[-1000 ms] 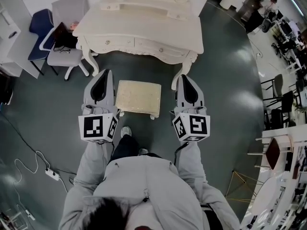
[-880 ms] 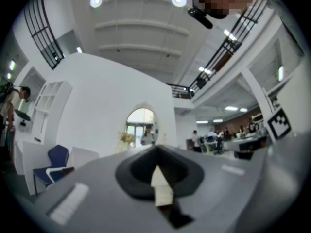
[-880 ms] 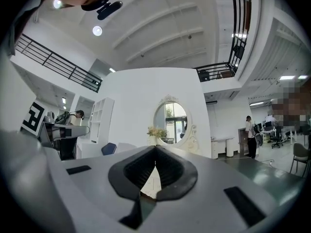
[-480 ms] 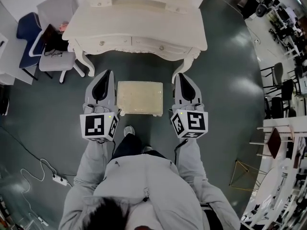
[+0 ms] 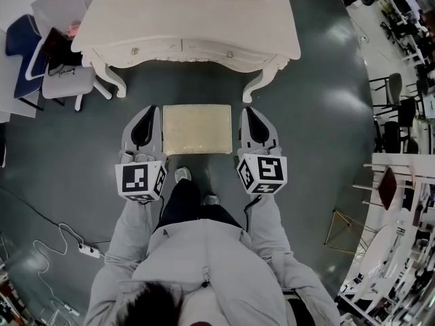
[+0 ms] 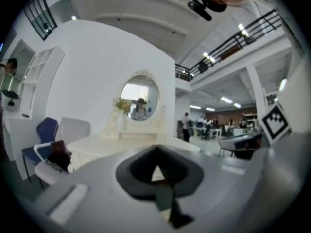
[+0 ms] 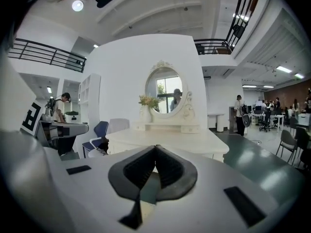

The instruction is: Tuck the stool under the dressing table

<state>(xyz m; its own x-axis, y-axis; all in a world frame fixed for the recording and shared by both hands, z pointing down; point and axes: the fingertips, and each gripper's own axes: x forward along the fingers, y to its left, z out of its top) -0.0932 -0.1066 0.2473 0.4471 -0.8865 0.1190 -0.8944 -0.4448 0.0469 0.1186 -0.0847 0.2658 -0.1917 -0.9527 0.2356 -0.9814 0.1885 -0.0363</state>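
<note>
The stool (image 5: 197, 129) has a cream seat that looks like cloth, matt and faintly mottled. The dressing table (image 5: 190, 29) looks like wood painted cream, smooth with a soft sheen; its oval mirror (image 7: 164, 91) is bright glass. The floor (image 5: 326, 134) is dark grey-green and glossy, with pale patches of reflected light. The left gripper (image 5: 149, 109) and right gripper (image 5: 247, 109) have smooth matt grey plastic shells. The right one's pads (image 7: 138, 169) are black, ribbed and rubbery. The person's sleeves (image 5: 129, 229) are grey cloth.

Both came down and inward: left gripper (image 5: 147, 112) and right gripper (image 5: 249, 112) had floor showing between them and the stool (image 5: 198, 128), now each sits just beside a side edge; contact can't be confirmed
</note>
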